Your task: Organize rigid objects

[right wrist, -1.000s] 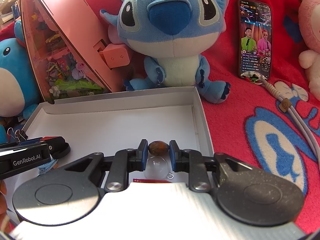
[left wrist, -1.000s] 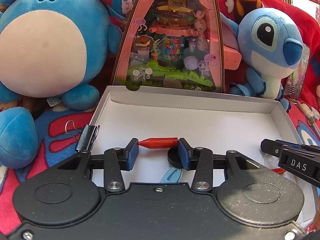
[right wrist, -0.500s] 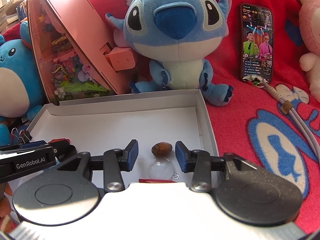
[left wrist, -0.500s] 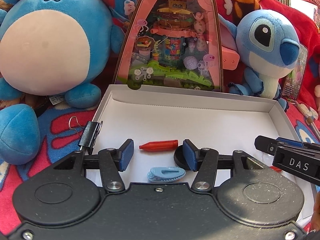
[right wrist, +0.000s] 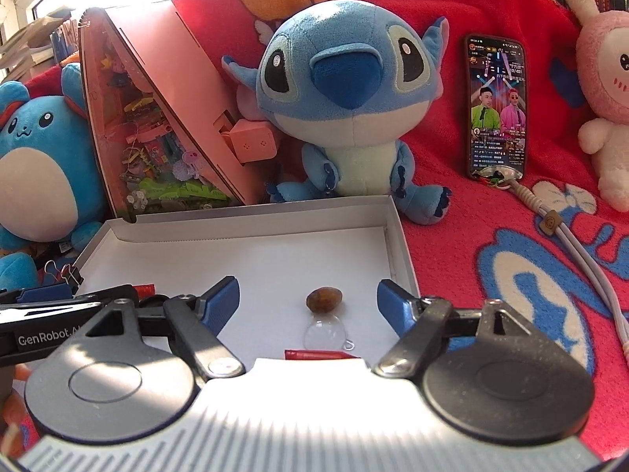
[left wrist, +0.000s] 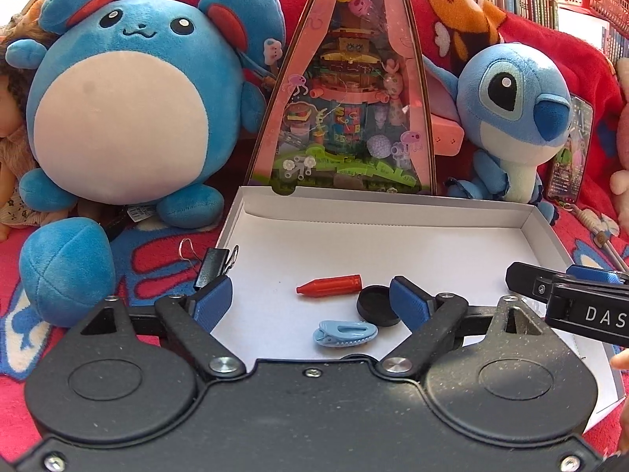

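Lying loose between spread left claw [left wrist: 310,299], crayon [left wrist: 329,285]

Black speckled left gripper [left wrist: 310,301], blue pads, silver screws, right gripper [right wrist: 308,301] grey-ribbed.

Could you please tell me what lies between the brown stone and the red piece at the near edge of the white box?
A clear glass dome, touching the brown oval stone; right wrist view.

Left gripper [left wrist: 310,301] and right gripper [right wrist: 308,303] have just opened wide, holding nothing.
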Demonstrator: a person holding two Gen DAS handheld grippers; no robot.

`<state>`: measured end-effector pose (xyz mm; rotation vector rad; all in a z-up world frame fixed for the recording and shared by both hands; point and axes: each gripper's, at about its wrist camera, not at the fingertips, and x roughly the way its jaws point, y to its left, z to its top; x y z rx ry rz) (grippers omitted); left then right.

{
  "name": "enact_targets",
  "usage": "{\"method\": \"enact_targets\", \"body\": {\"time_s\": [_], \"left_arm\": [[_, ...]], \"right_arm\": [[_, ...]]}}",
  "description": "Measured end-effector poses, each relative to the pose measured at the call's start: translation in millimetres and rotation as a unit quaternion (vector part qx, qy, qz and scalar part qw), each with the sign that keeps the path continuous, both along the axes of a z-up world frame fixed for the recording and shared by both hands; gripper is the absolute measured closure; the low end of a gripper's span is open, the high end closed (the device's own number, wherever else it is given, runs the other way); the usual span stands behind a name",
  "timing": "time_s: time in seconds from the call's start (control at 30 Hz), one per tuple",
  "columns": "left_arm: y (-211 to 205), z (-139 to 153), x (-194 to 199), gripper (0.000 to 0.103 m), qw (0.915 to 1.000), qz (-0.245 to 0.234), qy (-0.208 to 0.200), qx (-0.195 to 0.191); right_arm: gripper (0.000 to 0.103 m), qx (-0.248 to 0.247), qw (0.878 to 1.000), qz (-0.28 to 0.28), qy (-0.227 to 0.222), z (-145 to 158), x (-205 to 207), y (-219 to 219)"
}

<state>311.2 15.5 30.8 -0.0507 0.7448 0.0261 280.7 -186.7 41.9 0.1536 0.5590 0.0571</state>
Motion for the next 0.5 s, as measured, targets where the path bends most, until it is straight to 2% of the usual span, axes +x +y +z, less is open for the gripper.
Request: {"method": "enact_targets", "body": {"time_s": [0.27, 0.5], "left_arm": [[7, 8, -20, 0.015, 0.9998, 0.007, -0.016, -0.012], [10, 17, -46, 0.015, 0.9992, 0.0, -0.03, -0.025]], "right_arm": [[0.004, -0.007, 1.0, -0.006, -0.018, 4, -17, -1], [0.002, -0.016, 0.999, 0.004, -0.028, 8, -38, 0]]}}
